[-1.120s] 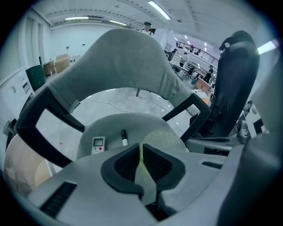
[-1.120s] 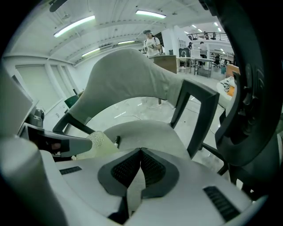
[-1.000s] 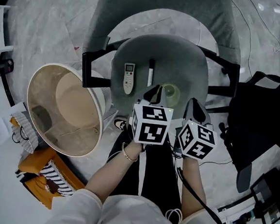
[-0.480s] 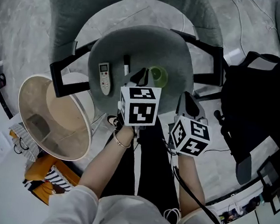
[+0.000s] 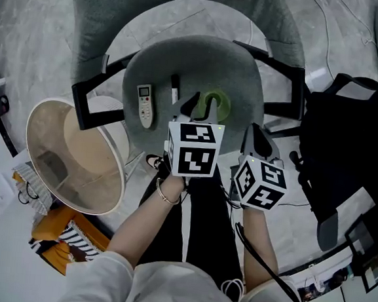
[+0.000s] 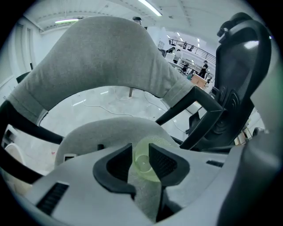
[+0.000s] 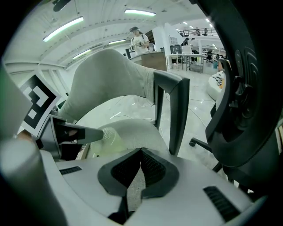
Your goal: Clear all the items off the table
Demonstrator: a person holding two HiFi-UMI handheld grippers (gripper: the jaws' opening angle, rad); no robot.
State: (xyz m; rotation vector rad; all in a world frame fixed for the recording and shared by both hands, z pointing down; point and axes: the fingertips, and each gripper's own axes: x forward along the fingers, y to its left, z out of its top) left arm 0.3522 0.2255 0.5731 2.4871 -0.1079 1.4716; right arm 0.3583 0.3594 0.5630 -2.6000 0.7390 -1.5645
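In the head view, my left claw (image 5: pixel 203 103) has just been spreading its jaws, which were together half a second ago. They now stand apart at the green cup (image 5: pixel 218 102) without pressing it, so I judge the grab set up but not yet made. The black pen (image 5: pixel 175 88) and the remote (image 5: pixel 145 105) lie untouched to that claw's left on the grey seat (image 5: pixel 248 73). The beige basket (image 5: pixel 84 151) sits below the seat's edge on that same side. My right claw (image 5: pixel 259 135) hangs near the seat's front rim. In the left gripper view, the cup (image 6: pixel 145 170) shows between the parted jaws, partly behind the right one, with bare seat beyond. In the right gripper view, the jaws are together on nothing and the cup (image 7: pixel 106 139) is off to their left. The armrest post (image 7: pixel 170 110) stands close ahead, leaving little room there.
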